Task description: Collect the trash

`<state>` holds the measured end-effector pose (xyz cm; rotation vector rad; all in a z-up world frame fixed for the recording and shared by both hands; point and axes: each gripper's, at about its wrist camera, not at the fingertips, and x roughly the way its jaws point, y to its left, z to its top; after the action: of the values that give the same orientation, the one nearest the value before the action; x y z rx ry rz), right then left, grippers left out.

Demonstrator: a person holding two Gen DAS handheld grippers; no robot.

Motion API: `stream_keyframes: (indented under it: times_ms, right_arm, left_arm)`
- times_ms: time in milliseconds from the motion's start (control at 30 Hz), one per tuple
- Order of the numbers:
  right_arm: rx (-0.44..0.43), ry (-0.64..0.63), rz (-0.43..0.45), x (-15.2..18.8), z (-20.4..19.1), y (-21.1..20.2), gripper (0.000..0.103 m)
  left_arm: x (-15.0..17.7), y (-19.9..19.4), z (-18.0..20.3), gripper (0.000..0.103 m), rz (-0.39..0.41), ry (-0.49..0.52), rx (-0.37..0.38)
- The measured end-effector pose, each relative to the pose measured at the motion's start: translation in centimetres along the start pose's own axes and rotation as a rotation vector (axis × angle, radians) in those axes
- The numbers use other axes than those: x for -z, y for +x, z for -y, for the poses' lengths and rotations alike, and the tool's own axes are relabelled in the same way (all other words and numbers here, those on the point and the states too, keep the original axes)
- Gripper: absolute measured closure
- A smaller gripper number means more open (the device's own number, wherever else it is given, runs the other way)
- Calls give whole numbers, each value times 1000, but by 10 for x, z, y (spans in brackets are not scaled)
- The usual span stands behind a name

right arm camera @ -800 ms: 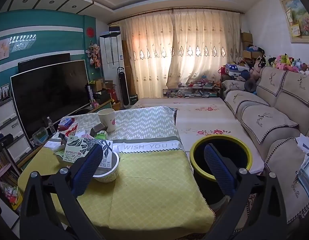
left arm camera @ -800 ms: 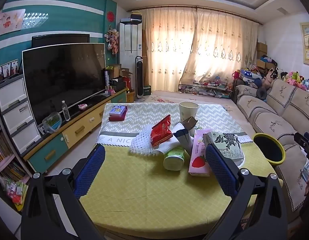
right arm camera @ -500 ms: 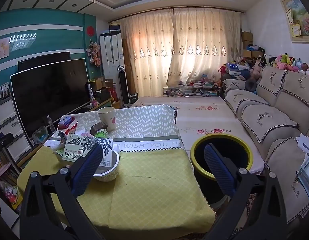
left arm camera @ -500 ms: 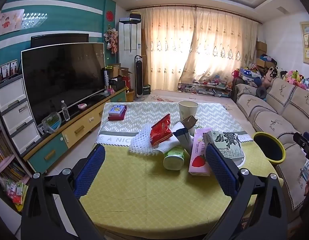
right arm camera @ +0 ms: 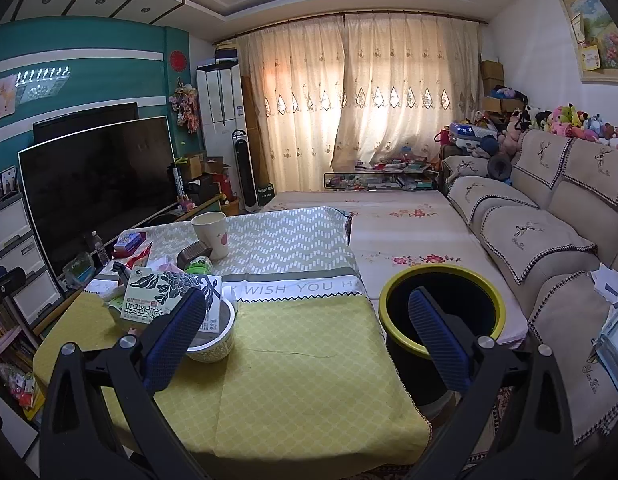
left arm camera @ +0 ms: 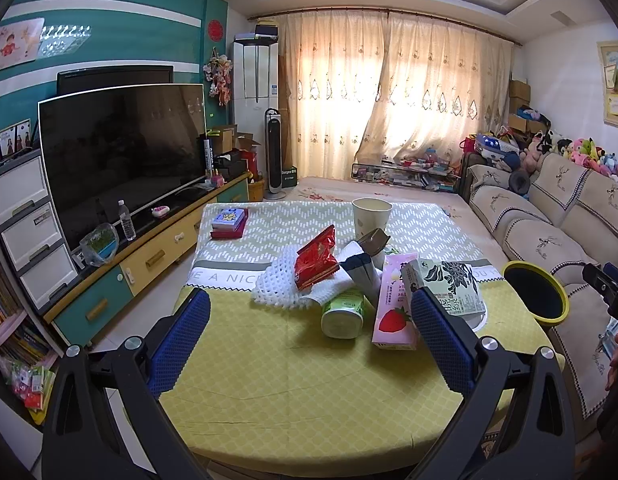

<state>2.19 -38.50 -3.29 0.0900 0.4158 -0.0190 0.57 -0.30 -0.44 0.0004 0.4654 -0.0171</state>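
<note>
Trash lies heaped mid-table: a red snack bag [left arm camera: 315, 258], white foam netting [left arm camera: 277, 284], a green cup on its side [left arm camera: 343, 314], a pink strawberry carton [left arm camera: 393, 300] and a green-and-white box [left arm camera: 445, 286] resting on a bowl [right arm camera: 213, 338]. A paper cup [left arm camera: 371, 216] stands behind the heap. My left gripper [left arm camera: 309, 338] hovers open over the yellow cloth, short of the heap. My right gripper [right arm camera: 305, 330] is open too, between the bowl and a black bin with a yellow rim [right arm camera: 441, 312] standing beside the table.
The table [left arm camera: 269, 380] wears a yellow and chevron cloth; a small stack of books [left arm camera: 229, 222] sits at its far left. A TV on a low cabinet [left arm camera: 121, 152] runs along the left. A sofa [right arm camera: 549, 232] lines the right wall, and a low floral mattress [right arm camera: 405, 224] lies beyond the table.
</note>
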Motion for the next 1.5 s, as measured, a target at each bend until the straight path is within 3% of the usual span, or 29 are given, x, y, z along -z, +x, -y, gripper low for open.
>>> stream_keyframes:
  times_ms: [1500]
  right_arm:
    - [0, 10, -16, 0, 5, 1, 6]
  left_arm:
    - [4, 7, 6, 4, -23, 4, 12]
